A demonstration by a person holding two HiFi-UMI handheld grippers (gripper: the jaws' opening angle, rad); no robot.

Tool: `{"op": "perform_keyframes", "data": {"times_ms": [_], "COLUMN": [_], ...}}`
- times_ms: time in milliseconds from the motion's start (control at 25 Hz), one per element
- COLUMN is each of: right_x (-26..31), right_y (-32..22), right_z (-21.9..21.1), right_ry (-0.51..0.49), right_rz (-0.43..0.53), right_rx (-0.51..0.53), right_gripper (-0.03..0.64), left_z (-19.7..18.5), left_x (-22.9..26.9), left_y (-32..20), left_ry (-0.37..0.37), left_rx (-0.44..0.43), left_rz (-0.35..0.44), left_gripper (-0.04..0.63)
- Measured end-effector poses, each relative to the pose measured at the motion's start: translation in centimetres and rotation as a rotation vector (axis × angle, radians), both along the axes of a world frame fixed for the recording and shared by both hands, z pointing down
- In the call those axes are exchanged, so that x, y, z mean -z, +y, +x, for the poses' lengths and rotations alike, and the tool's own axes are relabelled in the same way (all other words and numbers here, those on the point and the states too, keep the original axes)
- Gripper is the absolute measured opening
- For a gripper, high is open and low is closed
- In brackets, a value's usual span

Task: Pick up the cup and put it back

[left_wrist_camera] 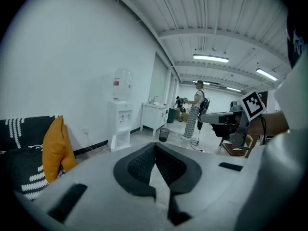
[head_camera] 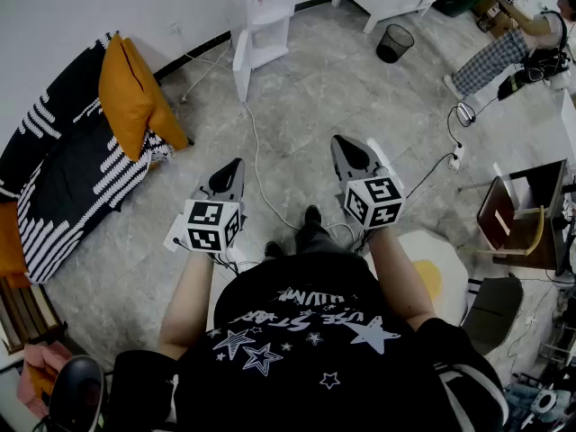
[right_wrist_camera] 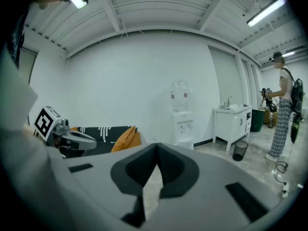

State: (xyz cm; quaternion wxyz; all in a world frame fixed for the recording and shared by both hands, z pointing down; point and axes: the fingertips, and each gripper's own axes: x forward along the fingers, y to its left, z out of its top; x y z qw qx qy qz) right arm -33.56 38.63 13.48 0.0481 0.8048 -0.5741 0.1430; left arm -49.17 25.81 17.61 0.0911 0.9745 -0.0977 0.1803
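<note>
No cup shows in any view. In the head view both grippers are held out at waist height over the grey floor, side by side and apart. My left gripper [head_camera: 236, 163] has its dark jaws meeting at the tip, with nothing between them; its own view shows the same for the left gripper [left_wrist_camera: 155, 146]. My right gripper [head_camera: 340, 139] is also shut and empty, as the touching tips of the right gripper [right_wrist_camera: 156, 146] show in its own view. Each one points slightly downward toward the far wall.
A white water dispenser [head_camera: 265, 16] stands against the far wall, with a cable trailing across the floor. A black-and-white sofa with an orange cushion [head_camera: 135, 88] is on the left. A black wastebasket [head_camera: 394, 41], a person [head_camera: 513, 48] and a wooden chair [head_camera: 526, 219] are on the right.
</note>
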Motion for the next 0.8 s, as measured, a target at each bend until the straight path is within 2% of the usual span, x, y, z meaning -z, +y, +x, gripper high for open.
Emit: {"op": "perform_keyframes", "data": {"times_ms": [240, 480, 800], "right_x": [-0.5, -0.5, -1.2], "right_y": [0.9, 0.5, 0.9], "right_z": [-0.3, -0.7, 0.5], "right_ry": [-0.005, -0.012, -0.047], "right_rz": [-0.008, 0.013, 0.045], "right_rx": [0.009, 0.008, 0.006], "right_gripper": [0.005, 0.005, 0.006], "left_z": [0.1, 0.0, -0.4], "left_x": [-0.3, 0.0, -2.0], "left_y": [1.5, 1.0, 1.2], "left_ry": [-0.009, -0.014, -0.033], "left_rx": [-0.022, -0.037, 0.017], "left_rz": [0.015, 0.063, -0.036], "left_gripper": [0.008, 0.008, 0.008]}}
